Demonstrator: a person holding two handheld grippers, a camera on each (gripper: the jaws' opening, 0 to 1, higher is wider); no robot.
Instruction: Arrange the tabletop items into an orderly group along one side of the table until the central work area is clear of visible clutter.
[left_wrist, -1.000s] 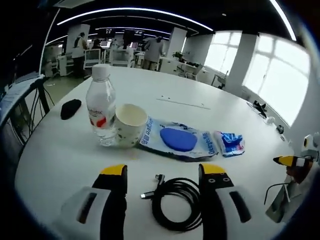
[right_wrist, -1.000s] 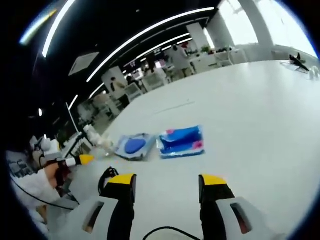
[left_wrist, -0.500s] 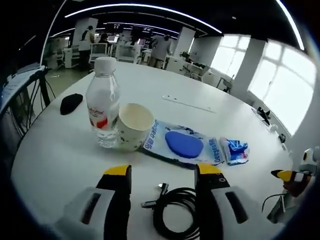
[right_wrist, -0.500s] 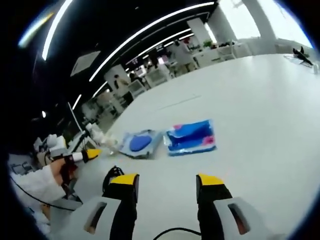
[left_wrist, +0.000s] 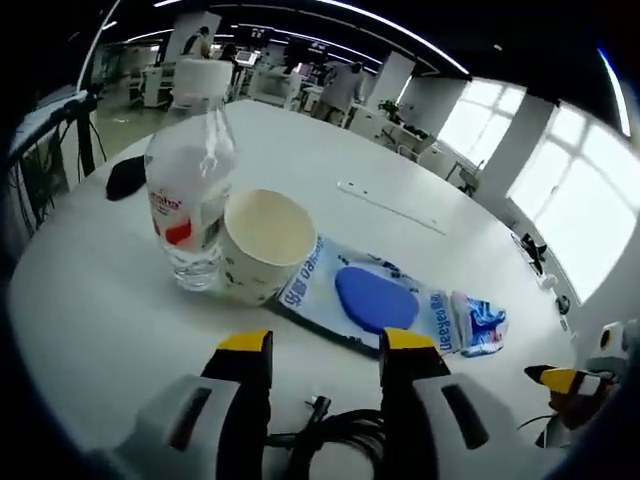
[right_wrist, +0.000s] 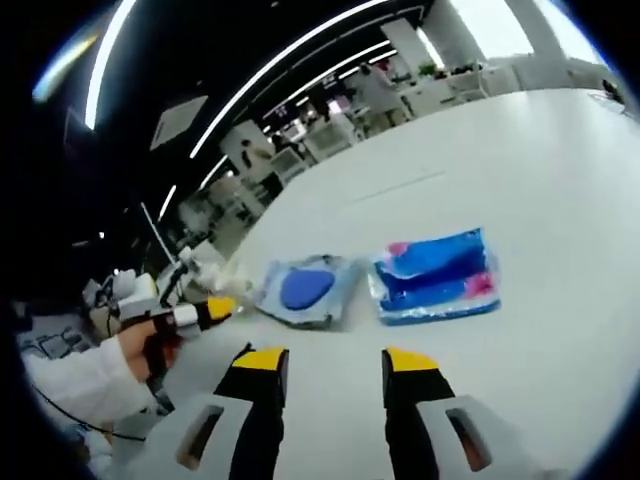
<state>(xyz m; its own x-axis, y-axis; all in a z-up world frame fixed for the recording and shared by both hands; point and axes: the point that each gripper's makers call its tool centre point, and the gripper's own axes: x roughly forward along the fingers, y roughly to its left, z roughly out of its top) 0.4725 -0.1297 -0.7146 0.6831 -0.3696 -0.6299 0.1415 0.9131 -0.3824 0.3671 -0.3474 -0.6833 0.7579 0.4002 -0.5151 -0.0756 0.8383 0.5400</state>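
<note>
Water bottle (left_wrist: 186, 195): clear, red-and-white label, writing unreadable.
Paper cup (left_wrist: 262, 245): touching bottle's right.
Blue pouch (left_wrist: 375, 300): lettering blurred, possibly Chinese.
Left gripper (left_wrist: 325, 345): jaws apart, empty.
Right gripper (right_wrist: 333, 360): parted, holding nothing.

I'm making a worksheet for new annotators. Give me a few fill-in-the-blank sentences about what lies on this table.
1. The paper cup stands touching the clear water ______.
2. The oval pad inside the flat packet is ______ in colour.
3. The coiled cable lying between the left tool's jaws is ______ in colour.
4. The jaws of the right tool stand apart with ______ between them.

Missing words: bottle; blue; black; nothing
</note>
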